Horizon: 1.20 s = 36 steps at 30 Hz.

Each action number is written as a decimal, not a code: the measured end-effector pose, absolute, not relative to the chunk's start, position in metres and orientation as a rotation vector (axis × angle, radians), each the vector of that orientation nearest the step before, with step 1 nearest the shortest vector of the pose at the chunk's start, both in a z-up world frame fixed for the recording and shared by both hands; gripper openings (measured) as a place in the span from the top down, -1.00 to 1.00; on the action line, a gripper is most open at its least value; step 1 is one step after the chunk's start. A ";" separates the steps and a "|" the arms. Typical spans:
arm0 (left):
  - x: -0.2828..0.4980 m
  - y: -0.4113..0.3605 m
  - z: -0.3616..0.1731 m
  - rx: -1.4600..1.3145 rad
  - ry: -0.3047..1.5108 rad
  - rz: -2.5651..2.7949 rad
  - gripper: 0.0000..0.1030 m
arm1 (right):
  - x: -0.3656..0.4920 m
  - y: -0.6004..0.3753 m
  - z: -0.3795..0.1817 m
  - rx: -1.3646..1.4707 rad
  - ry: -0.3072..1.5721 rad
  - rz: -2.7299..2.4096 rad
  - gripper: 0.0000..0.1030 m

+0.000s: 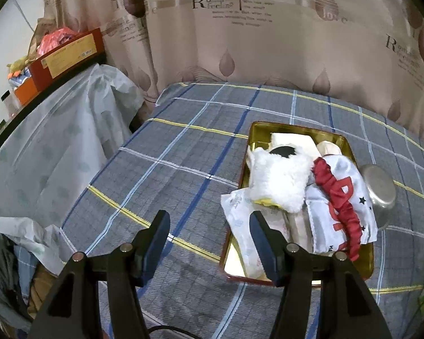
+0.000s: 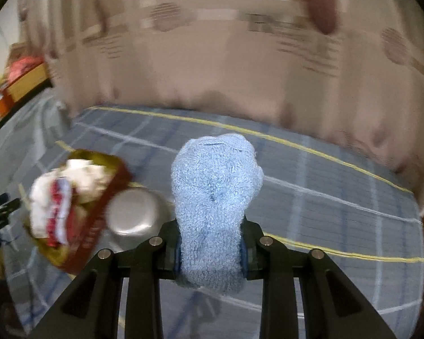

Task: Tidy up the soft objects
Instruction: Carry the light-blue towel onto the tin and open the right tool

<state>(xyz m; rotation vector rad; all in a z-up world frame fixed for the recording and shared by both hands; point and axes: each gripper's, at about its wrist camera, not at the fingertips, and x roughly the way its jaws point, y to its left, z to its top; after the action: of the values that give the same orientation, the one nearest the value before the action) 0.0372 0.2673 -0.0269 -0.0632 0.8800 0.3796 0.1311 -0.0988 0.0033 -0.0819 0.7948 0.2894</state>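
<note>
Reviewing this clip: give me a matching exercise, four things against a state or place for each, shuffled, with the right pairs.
Things:
1. blue towel
2. red scrunchie
3. metal bowl
4. left gripper

States or places:
A. open, holding nothing
B. on the bedsheet beside the tin
C. clamped in the right gripper
D. lying on the pile in the tin

Pairs: 1-C, 2-D, 3-B, 4-A

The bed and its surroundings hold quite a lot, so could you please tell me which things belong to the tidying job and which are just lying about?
Part of the job:
- blue towel, held in the right gripper
- gold tin
- white plush
- red scrunchie
- printed cloth

Just lying about:
- metal bowl
- boxes on the side shelf
- curtain
</note>
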 end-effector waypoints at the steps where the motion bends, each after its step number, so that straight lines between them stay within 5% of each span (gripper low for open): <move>1: 0.037 0.269 -0.027 -0.069 0.883 0.382 -0.17 | 0.132 -0.088 0.004 -0.084 0.799 0.316 0.48; 18: 0.036 0.279 -0.028 -0.109 0.892 0.424 -0.17 | 0.120 0.097 -0.016 -0.172 0.849 0.615 0.48; 36: 0.034 0.287 -0.029 -0.146 0.903 0.425 -0.17 | 0.155 0.153 -0.057 -0.220 0.898 0.544 0.46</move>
<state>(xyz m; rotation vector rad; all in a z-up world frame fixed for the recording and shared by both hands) 0.0341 0.2870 -0.0292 -0.1462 0.9032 0.4250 0.1550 0.1533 -0.0573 -0.2198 0.8981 0.5435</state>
